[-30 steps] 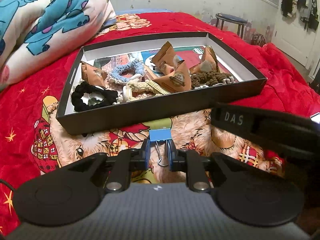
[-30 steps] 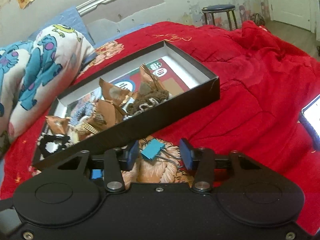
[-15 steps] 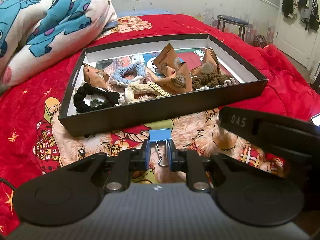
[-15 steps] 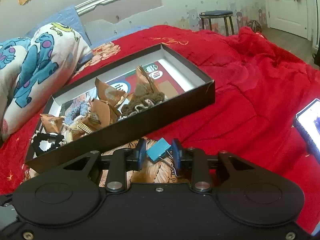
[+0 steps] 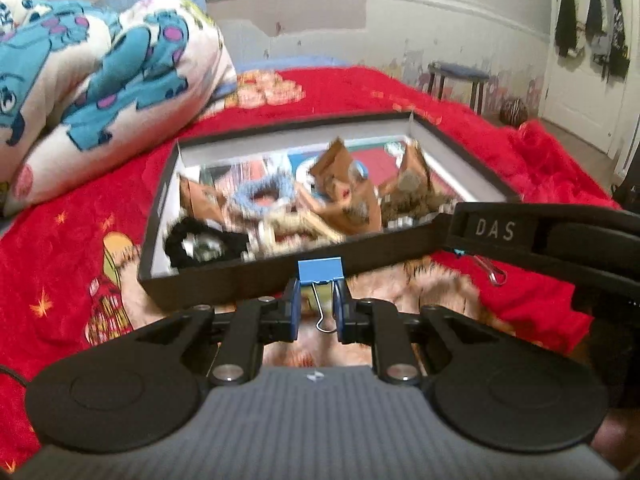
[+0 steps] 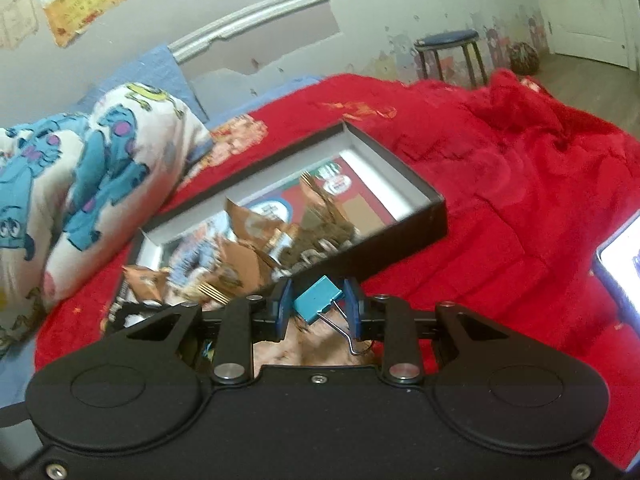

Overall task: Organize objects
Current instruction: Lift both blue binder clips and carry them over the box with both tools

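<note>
Left claw [image 5: 317,307]: pressed onto a blue clip [image 5: 320,271]; clip body sticks up past the fingertips, wire handles hang down between the pads.
Right claw [image 6: 318,307]: pinching a teal clip [image 6: 318,299], tilted, wire handles trailing down and to the right.
Right claw, from the left view: black arm marked "DAS" [image 5: 494,230] crosses the right side; a bit of teal and a wire loop [image 5: 493,274] show under it.
Both clips: held in the air just at the near wall of the box [image 5: 224,280], not inside it.
Box: shallow, black outside, pale inner walls, lying open on the bed.
Box contents: black scrunchie [image 5: 200,242] at near left corner; light blue scrunchie [image 5: 262,192] behind it; brown paper packets [image 5: 344,196] mid-box; dark brown knit piece [image 5: 416,200] toward the right; printed card on the floor of the box. Contents blurred, detail poor.
Bed: red blanket [image 6: 520,184] with cartoon print under the claws.
Pillow [image 5: 100,80]: white with blue monster print, left of the box, on the bed.
Phone [image 6: 620,264]: lit screen, on the blanket at far right of the right view.
Background: blue-topped stool [image 6: 448,38] by the wall, beyond the bed.
</note>
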Demonstrator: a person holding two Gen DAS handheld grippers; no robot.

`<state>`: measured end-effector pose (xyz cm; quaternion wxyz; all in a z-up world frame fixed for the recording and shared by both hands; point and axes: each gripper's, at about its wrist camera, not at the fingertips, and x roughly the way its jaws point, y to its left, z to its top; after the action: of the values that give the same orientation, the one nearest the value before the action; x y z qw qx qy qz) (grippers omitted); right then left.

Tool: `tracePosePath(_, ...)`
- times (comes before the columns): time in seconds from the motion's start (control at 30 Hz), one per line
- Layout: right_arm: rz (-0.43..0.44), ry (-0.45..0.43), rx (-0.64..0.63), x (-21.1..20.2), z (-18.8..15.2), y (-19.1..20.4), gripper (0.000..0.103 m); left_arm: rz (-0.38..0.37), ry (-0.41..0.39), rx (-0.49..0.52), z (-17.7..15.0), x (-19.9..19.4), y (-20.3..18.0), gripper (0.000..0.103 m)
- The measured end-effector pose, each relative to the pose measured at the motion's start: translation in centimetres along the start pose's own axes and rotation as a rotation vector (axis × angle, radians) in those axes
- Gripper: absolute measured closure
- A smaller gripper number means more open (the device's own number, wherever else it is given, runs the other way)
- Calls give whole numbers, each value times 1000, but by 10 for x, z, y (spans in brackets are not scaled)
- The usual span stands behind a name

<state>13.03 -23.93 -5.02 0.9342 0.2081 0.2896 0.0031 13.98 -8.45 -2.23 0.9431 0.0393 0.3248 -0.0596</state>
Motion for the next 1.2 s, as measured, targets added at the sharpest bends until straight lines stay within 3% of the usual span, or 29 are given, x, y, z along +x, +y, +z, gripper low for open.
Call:
tracePosePath(0.23, 65, -72, -36, -14, 28, 21, 76, 20, -146, -30, 30, -14, 22, 83)
tracePosePath(0.5, 155, -147, -118, -13, 83, 65, 76, 80, -285, -81, 81, -4, 57, 83)
tracePosePath(0.77, 154, -125, -151, 49, 120, 86, 76, 95, -205, -121, 109, 67, 80, 83)
tracePosePath(0.9, 157, -33, -144, 96, 119, 77, 76, 56, -163, -112, 97, 90, 88, 83)
tracePosePath(1.0, 169, 27, -124, 126, 114, 68, 76, 71, -137, -96, 92, 104, 86, 83)
tracePosePath(1.1, 164, 72, -93, 147, 109, 60, 76, 37, -84, -113, 89, 116, 85, 83)
tracePosePath(1.2, 134, 99, -96, 160, 104, 58, 76, 52, -70, -100, 85, 121, 80, 83)
